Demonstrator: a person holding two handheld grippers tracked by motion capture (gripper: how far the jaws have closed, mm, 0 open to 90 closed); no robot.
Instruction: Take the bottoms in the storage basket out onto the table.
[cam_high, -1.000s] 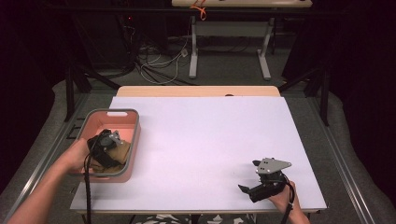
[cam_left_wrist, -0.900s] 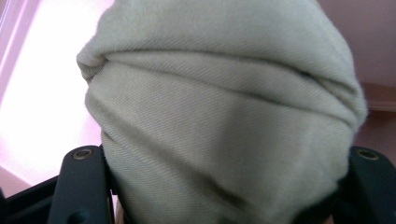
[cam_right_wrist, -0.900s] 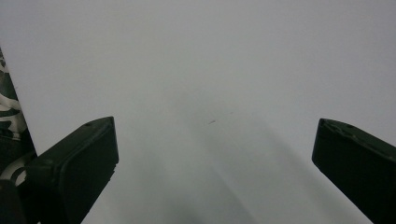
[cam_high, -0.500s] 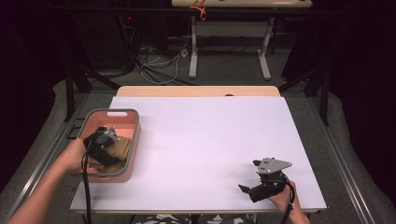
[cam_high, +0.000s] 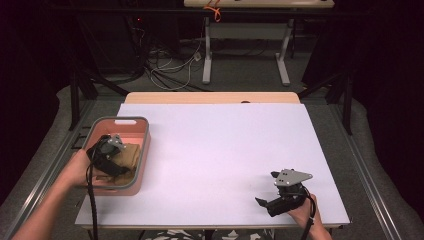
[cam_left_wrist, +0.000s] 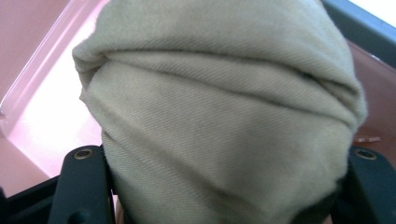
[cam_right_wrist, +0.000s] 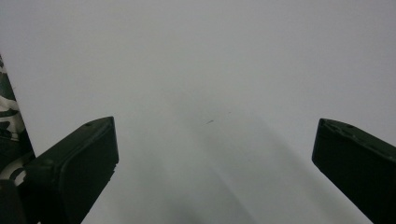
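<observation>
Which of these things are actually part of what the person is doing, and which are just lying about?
In use:
- tan cloth, bunched between the jaws of the left tool
- pink bin, where the cloth sits

Lying about:
- right tool, open, resting on the white table, holding nothing
- cables on the floor beyond
- far desk

A white counter (cam_high: 220, 155) carries a pink bin (cam_high: 141, 160) with a grey rim, standing at the near left corner around the left gripper's fingers (cam_high: 111, 159). The white surface under and between the right gripper's fingers (cam_right_wrist: 79, 158) lies bare.
</observation>
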